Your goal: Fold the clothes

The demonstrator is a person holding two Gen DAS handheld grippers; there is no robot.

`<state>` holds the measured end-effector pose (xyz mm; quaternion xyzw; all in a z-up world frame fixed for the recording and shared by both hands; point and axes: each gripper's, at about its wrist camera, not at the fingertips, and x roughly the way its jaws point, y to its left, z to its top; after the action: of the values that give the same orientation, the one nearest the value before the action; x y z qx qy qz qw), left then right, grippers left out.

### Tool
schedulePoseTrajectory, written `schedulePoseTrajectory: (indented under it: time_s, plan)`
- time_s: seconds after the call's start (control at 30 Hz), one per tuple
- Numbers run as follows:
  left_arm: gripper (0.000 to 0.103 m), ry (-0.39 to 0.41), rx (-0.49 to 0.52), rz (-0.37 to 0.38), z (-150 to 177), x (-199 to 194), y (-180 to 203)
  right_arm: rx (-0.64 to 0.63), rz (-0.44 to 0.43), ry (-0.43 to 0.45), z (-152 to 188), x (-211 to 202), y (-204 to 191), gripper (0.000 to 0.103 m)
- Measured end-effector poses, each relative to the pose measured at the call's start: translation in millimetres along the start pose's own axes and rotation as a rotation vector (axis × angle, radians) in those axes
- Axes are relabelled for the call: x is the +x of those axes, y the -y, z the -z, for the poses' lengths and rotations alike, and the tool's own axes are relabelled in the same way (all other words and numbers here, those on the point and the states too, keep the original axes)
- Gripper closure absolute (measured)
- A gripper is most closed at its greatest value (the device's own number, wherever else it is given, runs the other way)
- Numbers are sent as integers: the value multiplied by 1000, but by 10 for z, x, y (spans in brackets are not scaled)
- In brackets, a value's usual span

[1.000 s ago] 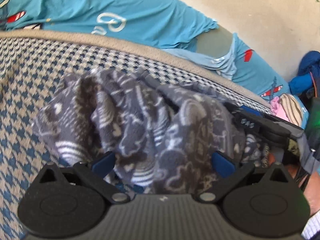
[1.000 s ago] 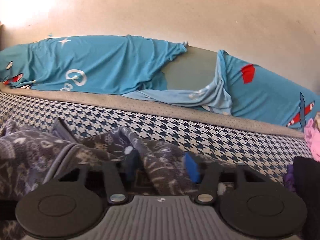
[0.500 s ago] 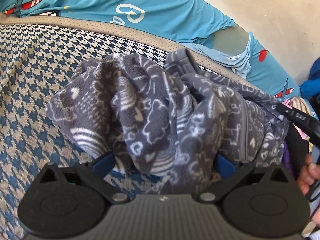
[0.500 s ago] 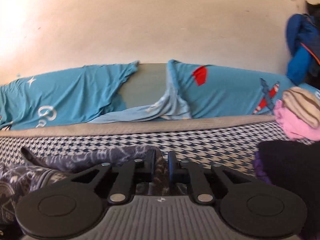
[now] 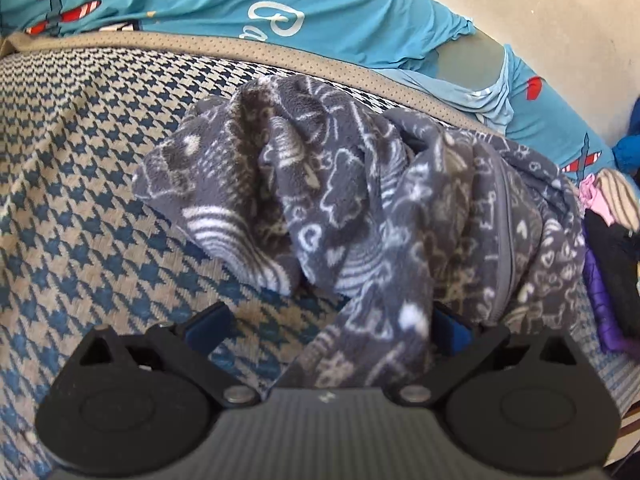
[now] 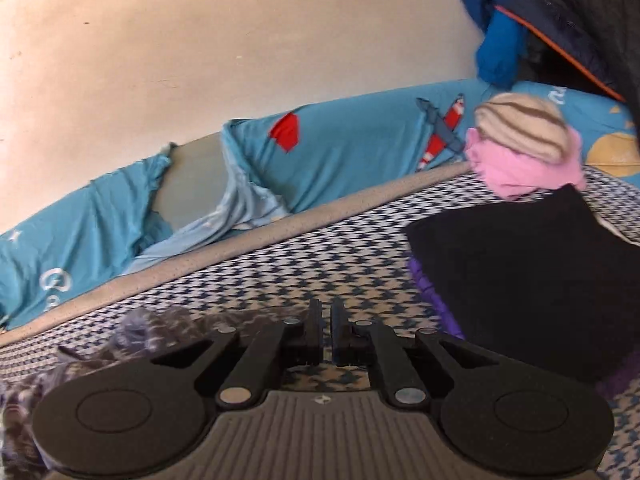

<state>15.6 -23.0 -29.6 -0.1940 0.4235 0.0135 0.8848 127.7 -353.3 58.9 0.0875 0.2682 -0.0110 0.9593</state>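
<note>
A grey fleece garment [image 5: 360, 200] with white doodle print lies bunched on the houndstooth bed cover [image 5: 80, 200]. My left gripper [image 5: 324, 324] is open just in front of it; a fold of the fleece hangs between its jaws against the right finger [image 5: 452, 328]. My right gripper [image 6: 325, 336] is shut with nothing between its jaws, hovering over the cover; a blurred edge of the fleece [image 6: 140, 328] shows at its lower left.
A pile of folded clothes stands at the right: a black one [image 6: 540, 280] on a purple one, with pink [image 6: 524, 168] and striped ones behind. A teal sheet [image 6: 340, 144] lines the wall. A blue jacket [image 6: 500, 40] hangs at the top right.
My right gripper closed, came away from the fleece and swung right toward the folded pile. My left gripper stayed open and the fleece slid toward its right jaw.
</note>
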Motion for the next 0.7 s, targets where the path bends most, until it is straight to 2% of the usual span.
schedulePoseTrajectory:
  time_s: [0.1,0.2,0.27,0.33,0.43,0.7]
  plan:
    - [0,7,1,4,-7,-38,6,-48,-54,10,-9,6,-136,93]
    - [0,27,22,0,-49,-70,66,-113,-131,26,-24,18,-297,84]
    - [0,38,26,4,-83,-79,96,-172,-180,55,-35,10,-427,67]
    - [0,37,10,18,-118,-72,112,-245,-224,95,-40,-1,-567,55]
    - [0,30,-17,31,-155,-50,100,-368,-273,128,-13,22,-782,43]
    - [0,10,-61,39,-257,3,54,-549,-311,71,117,338,-1147,43]
